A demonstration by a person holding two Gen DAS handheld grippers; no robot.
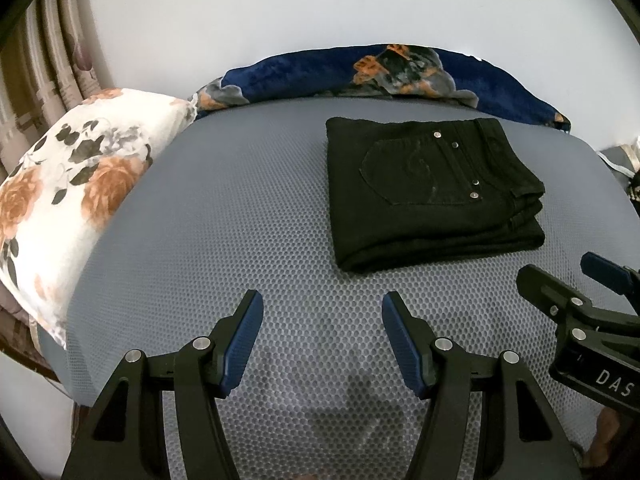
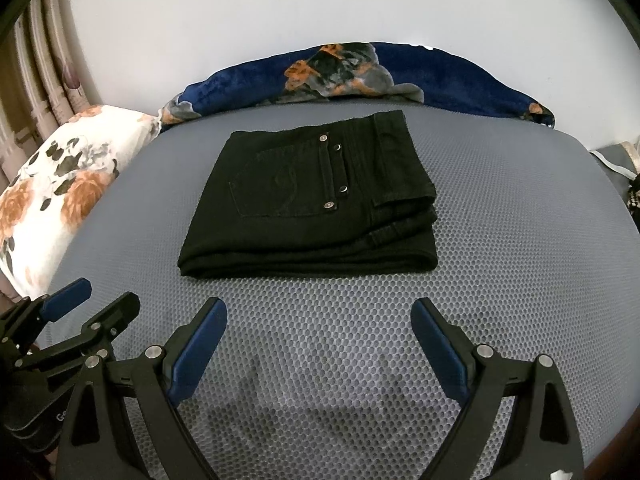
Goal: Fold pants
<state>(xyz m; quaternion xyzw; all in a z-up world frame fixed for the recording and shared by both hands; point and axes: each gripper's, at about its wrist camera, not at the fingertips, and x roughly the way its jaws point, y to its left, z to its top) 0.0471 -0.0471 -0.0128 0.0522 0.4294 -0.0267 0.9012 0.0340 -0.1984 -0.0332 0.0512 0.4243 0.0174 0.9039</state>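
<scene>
Black pants (image 1: 432, 196) (image 2: 316, 204) lie folded into a compact stack on the grey mesh mattress (image 1: 240, 220) (image 2: 520, 240), back pocket and metal rivets facing up. My left gripper (image 1: 322, 308) hovers open over bare mattress, nearer the camera and left of the stack, with nothing between its blue pads. My right gripper (image 2: 318, 312) stands wide open just in front of the stack's near folded edge, also empty. Each gripper shows at the edge of the other's view: the right gripper (image 1: 560, 276) and the left gripper (image 2: 104, 296).
A white pillow with orange flowers (image 1: 68, 200) (image 2: 56, 184) lies at the mattress's left edge. A dark blue patterned blanket (image 1: 360, 72) (image 2: 360, 72) is rolled along the far side against a pale wall. Curtains (image 1: 44, 72) hang at the far left.
</scene>
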